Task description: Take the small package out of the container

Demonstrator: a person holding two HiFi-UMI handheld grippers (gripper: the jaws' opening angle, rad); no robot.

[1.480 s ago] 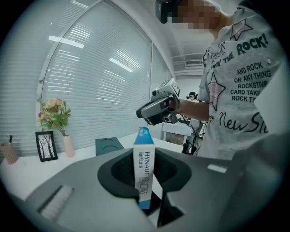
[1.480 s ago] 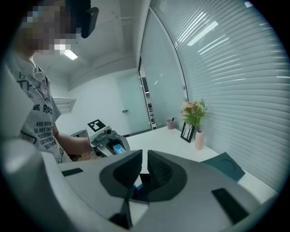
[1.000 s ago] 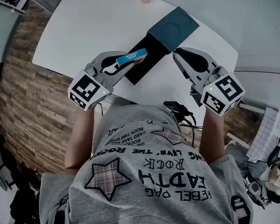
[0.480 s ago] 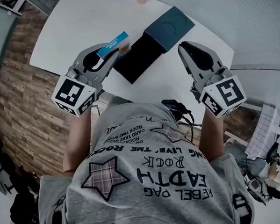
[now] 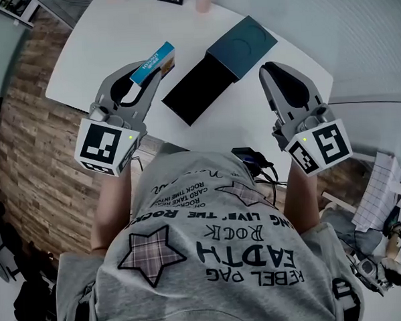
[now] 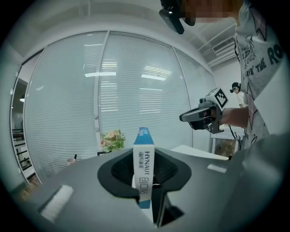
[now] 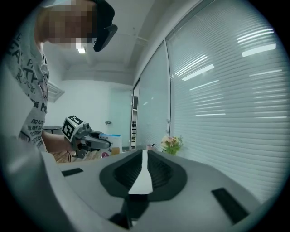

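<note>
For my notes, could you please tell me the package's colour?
The package is blue and white, best seen in the left gripper view.

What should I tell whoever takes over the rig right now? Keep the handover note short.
Grippers: left gripper jaws shut on the small package, held in the air left of the container; right gripper jaws together, empty, in the air right of it.
Things: container on the table, its tray slid out and looking empty.
Done: package is out.
Left: probably only setting it down on the table.
</note>
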